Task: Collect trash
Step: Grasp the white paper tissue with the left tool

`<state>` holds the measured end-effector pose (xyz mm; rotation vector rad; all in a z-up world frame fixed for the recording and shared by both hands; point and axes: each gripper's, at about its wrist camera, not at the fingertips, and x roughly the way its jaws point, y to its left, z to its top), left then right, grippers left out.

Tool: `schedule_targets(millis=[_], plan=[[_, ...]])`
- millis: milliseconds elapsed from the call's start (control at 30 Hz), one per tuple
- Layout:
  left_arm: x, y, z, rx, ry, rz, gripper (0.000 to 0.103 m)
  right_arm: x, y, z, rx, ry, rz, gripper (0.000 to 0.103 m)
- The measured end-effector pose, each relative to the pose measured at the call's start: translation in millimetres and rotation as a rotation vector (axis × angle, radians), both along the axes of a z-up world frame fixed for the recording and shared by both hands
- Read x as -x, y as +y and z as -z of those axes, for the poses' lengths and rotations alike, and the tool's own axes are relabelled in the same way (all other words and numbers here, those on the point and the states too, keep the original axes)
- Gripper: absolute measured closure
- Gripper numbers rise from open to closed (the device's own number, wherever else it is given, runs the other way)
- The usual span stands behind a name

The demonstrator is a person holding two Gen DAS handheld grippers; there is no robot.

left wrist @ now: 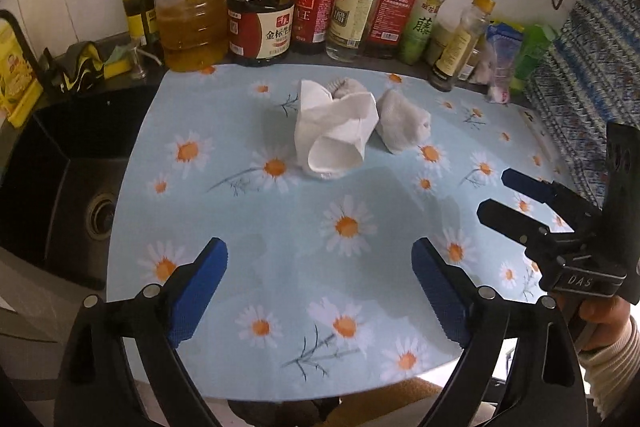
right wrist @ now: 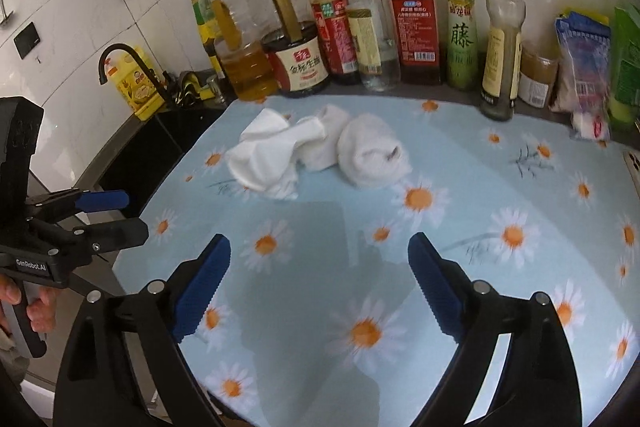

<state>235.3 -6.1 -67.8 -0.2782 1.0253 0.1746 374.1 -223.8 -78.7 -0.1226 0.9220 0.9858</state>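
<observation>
Hovering wide open and empty over the daisy-print mat (left wrist: 280, 227), the left gripper (left wrist: 320, 279) and right gripper (right wrist: 320, 275) face crumpled white tissues (left wrist: 336, 131) mid-mat, apparently approaching for the first pickup.

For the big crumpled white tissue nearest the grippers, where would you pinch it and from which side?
Grip the large tissue probably at its raised upper folds, coming from above and the near side with the open left gripper. It stands tall and loosely crumpled; the smaller wad crowds its right, and the bottles block the far side.
</observation>
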Motion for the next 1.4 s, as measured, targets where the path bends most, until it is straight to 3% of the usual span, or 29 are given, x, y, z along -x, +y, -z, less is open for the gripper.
schedule_targets(millis=[400, 567, 1067, 1133, 1400], plan=[[-75, 5, 12, 0.005, 0.053, -0.019, 0.012, -50, 0, 23, 0.001, 0.032, -0.034, 0.014], [-99, 10, 35, -0.005, 0.12, -0.025, 0.013, -65, -2, 28, -0.024, 0.07, -0.035, 0.014], [-134, 9, 54, -0.056, 0.175, -0.004, 0.017, -80, -9, 39, -0.024, 0.102, -0.044, 0.014], [-136, 10, 57, -0.047, 0.18, -0.002, 0.031, -82, -10, 39, -0.024, 0.104, -0.04, 0.014], [-134, 11, 54, -0.039, 0.152, -0.013, 0.033, -86, -3, 38, -0.009, 0.089, -0.062, 0.014]])
